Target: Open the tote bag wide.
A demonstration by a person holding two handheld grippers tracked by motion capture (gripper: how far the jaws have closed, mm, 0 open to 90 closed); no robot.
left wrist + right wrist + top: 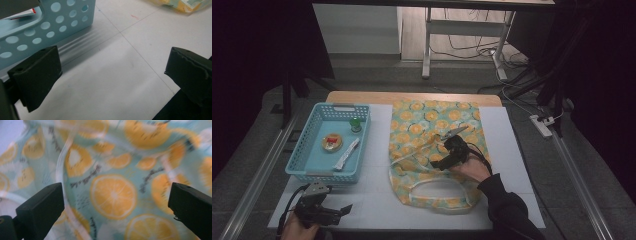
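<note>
A cloth bag point(432, 125) printed with orange slices lies flat on the white mat, its pale handle loop point(439, 184) toward the near side. My right gripper point(438, 161) hovers over the bag's middle, and in the right gripper view point(115, 202) its jaws stand wide apart above the printed cloth point(113, 157) with nothing between them. My left gripper point(346, 210) rests low at the near left corner of the mat. Its jaws point(112, 72) are open over bare white surface.
A light blue perforated basket point(298, 150) stands at the left, holding a green-capped little bottle point(355, 124), a round yellow and red item point(332, 142) and a white packet point(347, 154). Its wall point(50, 25) is just ahead of the left gripper. A corner of the bag point(185, 5) lies farther off.
</note>
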